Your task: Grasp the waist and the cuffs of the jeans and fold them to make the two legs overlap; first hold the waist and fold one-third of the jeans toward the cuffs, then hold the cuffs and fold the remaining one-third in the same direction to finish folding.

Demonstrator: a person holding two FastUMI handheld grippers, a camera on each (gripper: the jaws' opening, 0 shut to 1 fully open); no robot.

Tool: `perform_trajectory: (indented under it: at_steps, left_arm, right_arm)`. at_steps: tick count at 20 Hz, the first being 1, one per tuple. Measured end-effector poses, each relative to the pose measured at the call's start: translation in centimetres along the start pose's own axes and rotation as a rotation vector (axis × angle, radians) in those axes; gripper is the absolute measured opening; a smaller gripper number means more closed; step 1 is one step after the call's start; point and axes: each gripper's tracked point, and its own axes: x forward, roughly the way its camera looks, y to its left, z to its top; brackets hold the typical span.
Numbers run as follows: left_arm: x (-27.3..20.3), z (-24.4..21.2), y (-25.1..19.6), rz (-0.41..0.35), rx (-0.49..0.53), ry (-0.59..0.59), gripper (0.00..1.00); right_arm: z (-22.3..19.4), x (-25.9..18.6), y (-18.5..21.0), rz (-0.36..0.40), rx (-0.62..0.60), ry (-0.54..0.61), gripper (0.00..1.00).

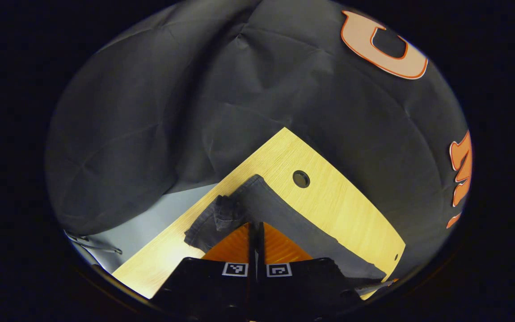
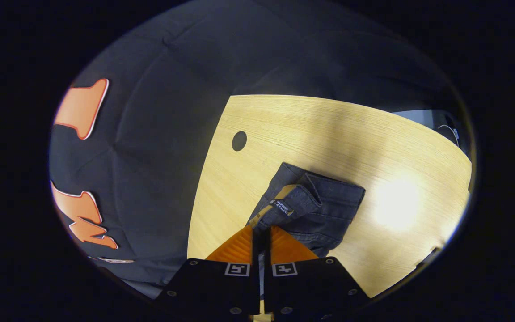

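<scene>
Jeans (image 1: 280, 214) lie on the wooden table (image 1: 342, 201), and each tool appears clenched on denim. In the left gripper view the left tool (image 1: 256, 230) has its fingers closed to a thin gap on a narrow end of the cloth near a table corner, probably the cuffs. In the right gripper view the right tool (image 2: 261, 235) pinches the labelled waistband (image 2: 284, 206), with a bunched layer of jeans just beyond it, toward the round hole (image 2: 239, 141) in the table. Judging by this, the legs may already overlap and the waist fold seems under way; the cuff fold is probably left, though I cannot tell for sure.
</scene>
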Motion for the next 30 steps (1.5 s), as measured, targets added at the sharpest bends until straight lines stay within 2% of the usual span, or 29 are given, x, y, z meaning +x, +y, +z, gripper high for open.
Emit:
perform_trajectory:
  at_steps: [2, 6, 8, 9, 10, 11, 13, 14, 15, 16, 17, 18, 19, 20, 23, 30]
  left_arm:
    - [1.5, -0.3, 0.2, 0.022, -0.005, 0.006, 0.01]
    - [2.8, -1.2, -0.1, 0.042, -0.016, 0.021, 0.01]
    - [2.6, -1.1, -0.6, 0.039, -0.011, 0.017, 0.07]
    - [2.2, -0.7, -0.8, 0.036, -0.006, -0.003, 0.18]
    - [2.0, 0.1, -1.1, 0.024, -0.003, -0.032, 0.33]
    - [2.1, 0.6, -1.5, -0.001, 0.006, -0.057, 0.48]
    - [1.1, 0.9, -2.8, -0.035, 0.027, -0.075, 0.78]
    - [1.2, 0.6, -3.0, -0.041, 0.034, -0.077, 0.93]
    - [0.7, 0.8, -3.2, -0.054, 0.049, -0.094, 0.96]
    - [0.5, 1.1, -3.5, -0.07, 0.068, -0.112, 1.0]
    - [-0.1, 1.3, -3.7, -0.075, 0.094, -0.135, 0.98]
    - [-1.0, 1.8, -4.0, -0.085, 0.124, -0.168, 0.98]
    - [-2.7, 2.5, -4.4, -0.079, 0.16, -0.218, 0.99]
    - [-4.1, 3.0, -5.7, -0.1, 0.174, -0.29, 0.99]
    - [-7.6, 3.5, -7.5, -0.163, 0.207, -0.409, 0.96]
    - [-16.7, 1.3, -11.0, -0.215, 0.389, -0.632, 0.99]
  right_arm:
    - [-0.2, 1.5, -0.3, -0.026, 0.012, 0.013, 0.04]
    - [-0.3, 3.3, 0.0, -0.043, 0.112, 0.043, 0.04]
    - [-0.3, 3.3, 0.5, -0.025, 0.123, 0.054, 0.1]
    - [-0.2, 3.2, 0.9, 0.001, 0.117, 0.045, 0.14]
    - [0.6, 2.9, 1.8, 0.037, 0.117, 0.02, 0.07]
    - [1.4, 2.2, 2.9, 0.08, 0.123, -0.006, 0.32]
    - [2.7, 0.9, 3.7, 0.114, 0.115, -0.05, 0.41]
    - [2.7, 0.3, 2.7, 0.102, 0.091, -0.06, 0.59]
    - [2.8, -0.2, 1.7, 0.08, 0.053, -0.073, 0.57]
    - [2.6, -0.5, 0.9, 0.058, 0.019, -0.085, 0.63]
    - [2.6, -0.8, 0.0, 0.035, -0.013, -0.094, 0.83]
    - [2.4, -1.2, -0.6, 0.016, -0.039, -0.104, 0.68]
    - [2.3, -1.4, -1.2, 0.005, -0.059, -0.113, 0.86]
    - [1.9, -1.9, -2.3, -0.011, -0.076, -0.124, 0.9]
    - [1.1, -1.6, -5.1, -0.065, -0.102, -0.129, 0.94]
    - [-1.1, -0.4, -9.3, -0.157, -0.208, -0.12, 0.95]
